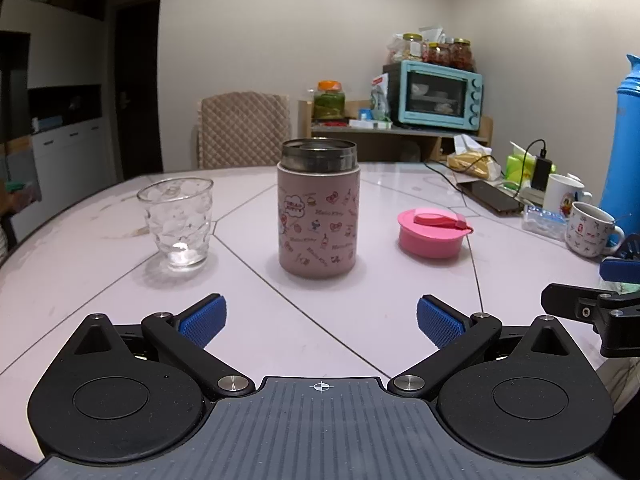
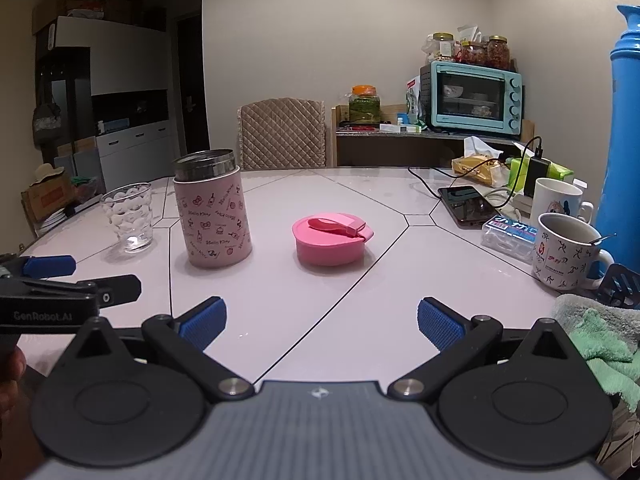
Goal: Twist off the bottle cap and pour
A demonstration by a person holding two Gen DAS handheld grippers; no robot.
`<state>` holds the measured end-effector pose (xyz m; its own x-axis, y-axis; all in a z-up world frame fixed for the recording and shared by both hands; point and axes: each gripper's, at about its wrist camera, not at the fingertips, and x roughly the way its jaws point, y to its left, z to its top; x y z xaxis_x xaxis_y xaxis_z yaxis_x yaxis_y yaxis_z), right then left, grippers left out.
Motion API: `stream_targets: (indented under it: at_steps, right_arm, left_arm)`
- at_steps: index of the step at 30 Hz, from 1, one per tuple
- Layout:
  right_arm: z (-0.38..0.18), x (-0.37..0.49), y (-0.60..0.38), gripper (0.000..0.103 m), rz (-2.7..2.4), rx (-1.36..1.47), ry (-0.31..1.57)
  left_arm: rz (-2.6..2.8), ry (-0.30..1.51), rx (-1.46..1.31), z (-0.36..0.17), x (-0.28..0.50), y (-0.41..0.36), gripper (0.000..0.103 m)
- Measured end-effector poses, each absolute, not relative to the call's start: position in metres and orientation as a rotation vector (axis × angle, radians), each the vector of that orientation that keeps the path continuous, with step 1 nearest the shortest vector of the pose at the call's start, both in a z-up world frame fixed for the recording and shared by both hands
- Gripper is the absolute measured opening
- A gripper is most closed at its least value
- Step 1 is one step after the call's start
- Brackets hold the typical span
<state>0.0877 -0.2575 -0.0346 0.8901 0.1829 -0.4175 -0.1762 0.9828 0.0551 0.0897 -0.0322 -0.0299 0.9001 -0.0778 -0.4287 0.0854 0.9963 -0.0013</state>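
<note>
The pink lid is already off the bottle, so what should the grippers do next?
Probably move the left hand-held gripper forward to close on the pink bottle. Its steel mouth is open, the pink cap lies on the table beside it, and both grippers are open and empty. The glass, standing to its left, looks nearly empty, so pouring likely comes next.

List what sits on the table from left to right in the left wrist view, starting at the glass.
Clear glass → pink Hello Kitty bottle, cap off → pink cap → black phone → patterned mug → blue thermos.
</note>
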Motion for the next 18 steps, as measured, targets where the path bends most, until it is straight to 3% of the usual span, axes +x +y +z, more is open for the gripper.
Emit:
stream_targets:
  at_steps: [18]
  right_arm:
    - [-0.0345,0.0843,-0.251,0.103,0.19,0.017,0.441]
  left_arm:
    - [-0.093,0.442,0.024,-0.0284,0.0953,-0.0327,0.103]
